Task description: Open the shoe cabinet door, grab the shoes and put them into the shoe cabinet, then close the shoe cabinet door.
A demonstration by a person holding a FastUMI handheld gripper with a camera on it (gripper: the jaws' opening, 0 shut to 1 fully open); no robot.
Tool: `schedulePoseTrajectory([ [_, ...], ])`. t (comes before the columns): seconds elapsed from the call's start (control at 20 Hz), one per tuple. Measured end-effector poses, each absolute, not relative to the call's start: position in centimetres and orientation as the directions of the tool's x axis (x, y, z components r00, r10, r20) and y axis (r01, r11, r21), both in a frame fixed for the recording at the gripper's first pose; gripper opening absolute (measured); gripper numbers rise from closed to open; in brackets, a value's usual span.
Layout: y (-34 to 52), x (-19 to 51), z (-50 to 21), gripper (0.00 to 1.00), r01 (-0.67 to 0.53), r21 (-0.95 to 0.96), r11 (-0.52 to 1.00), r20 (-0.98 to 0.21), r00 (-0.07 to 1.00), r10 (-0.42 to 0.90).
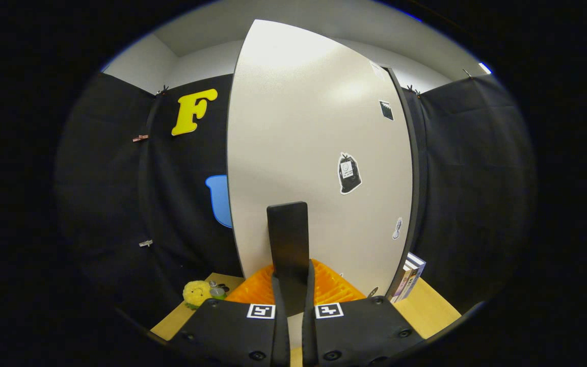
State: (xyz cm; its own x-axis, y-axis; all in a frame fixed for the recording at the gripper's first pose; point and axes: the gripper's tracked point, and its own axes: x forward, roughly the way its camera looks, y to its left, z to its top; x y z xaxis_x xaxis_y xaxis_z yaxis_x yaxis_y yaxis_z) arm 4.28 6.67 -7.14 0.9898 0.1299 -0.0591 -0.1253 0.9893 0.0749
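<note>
The white shoe cabinet door [319, 127] stands close ahead of me, a tall panel with a few stickers on it and a dark edge along its right side. A black upright handle [287, 229] sticks out from the door's lower middle. My gripper [292, 278] is shut on the lower part of this handle, with one finger pressed to each side of it. The cabinet's inside and the shoes are hidden behind the door.
A wooden tabletop [426, 311] lies under the cabinet. A small yellow plush toy [196, 293] sits on it left of the fingers. A few books or boxes [409, 278] lean at the door's lower right. Black cloth walls close in all around.
</note>
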Motion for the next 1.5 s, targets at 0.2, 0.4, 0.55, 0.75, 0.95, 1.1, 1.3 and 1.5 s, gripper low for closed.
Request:
schedulePoseTrajectory([
  [0.2, 4.2, 2.5, -7.2, 0.13, -0.125, 0.073, 0.990, -0.070, 0.989, 0.130],
  [0.4, 1.7, 1.0, -7.2, 0.13, -0.119, 0.070, 0.990, -0.072, 0.990, 0.124],
  [0.55, 0.4, 0.3, -7.3, 0.13, -0.129, 0.085, 0.988, -0.076, 0.988, 0.136],
  [0.75, -1.7, -0.6, -7.3, 0.13, -0.124, 0.096, 0.988, -0.073, 0.989, 0.132],
  [0.95, -4.1, -1.2, -7.4, 0.13, -0.113, 0.092, 0.989, -0.072, 0.990, 0.119],
  [1.1, -5.9, -1.8, -7.6, 0.13, -0.139, 0.117, 0.983, -0.078, 0.986, 0.149],
  [1.3, -8.5, -1.8, -7.6, 0.12, -0.135, 0.104, 0.985, -0.069, 0.987, 0.143],
  [1.5, -11.2, -1.8, -7.7, 0.12, -0.119, 0.104, 0.988, -0.060, 0.990, 0.125],
])
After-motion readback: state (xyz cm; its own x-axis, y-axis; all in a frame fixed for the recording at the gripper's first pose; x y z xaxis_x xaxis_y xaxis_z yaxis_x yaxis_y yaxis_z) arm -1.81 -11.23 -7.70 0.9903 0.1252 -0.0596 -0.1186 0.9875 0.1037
